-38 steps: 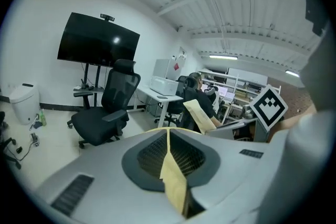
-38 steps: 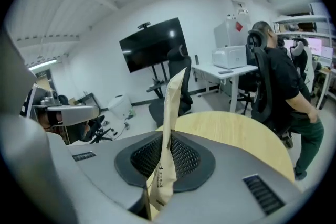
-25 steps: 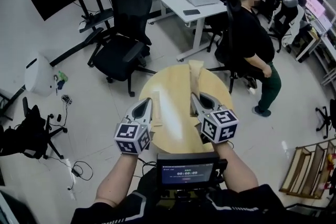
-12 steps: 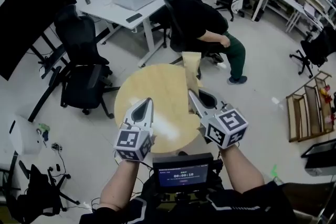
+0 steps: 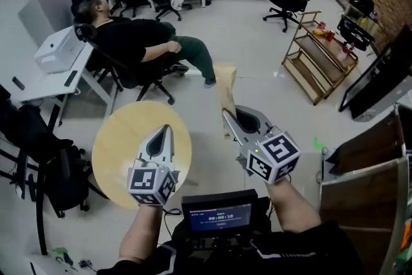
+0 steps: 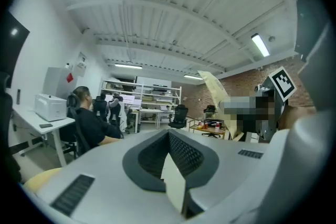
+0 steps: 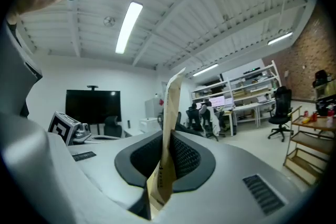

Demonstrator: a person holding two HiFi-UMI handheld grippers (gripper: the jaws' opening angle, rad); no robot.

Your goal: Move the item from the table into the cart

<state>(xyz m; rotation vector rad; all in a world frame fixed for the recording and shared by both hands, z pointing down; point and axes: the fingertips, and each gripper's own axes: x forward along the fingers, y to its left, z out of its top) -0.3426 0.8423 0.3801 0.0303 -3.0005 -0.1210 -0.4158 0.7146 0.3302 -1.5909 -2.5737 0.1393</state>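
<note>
My right gripper (image 5: 226, 118) is shut on the lower end of a long tan paper bag (image 5: 224, 84), which stands upright above the floor to the right of the round wooden table (image 5: 119, 151). In the right gripper view the bag (image 7: 169, 128) rises from between the black pads (image 7: 184, 157). My left gripper (image 5: 164, 132) hangs over the table's right edge with its jaws shut; a small pale wedge (image 6: 173, 186) shows between them, and I cannot tell what it is. The left gripper view catches the bag (image 6: 214, 86) and the right gripper's marker cube (image 6: 283, 84).
A wooden shelf cart (image 5: 318, 58) with small items stands on the floor at the upper right. A large brown-sided box (image 5: 367, 164) fills the right edge. A person sits in an office chair (image 5: 138, 42) at the upper left, beside a white desk (image 5: 55, 51).
The whole view has swung right: the table slid from the centre to the lower left. Both grippers moved off it, the right one carrying the bag, and the shelf cart came into sight.
</note>
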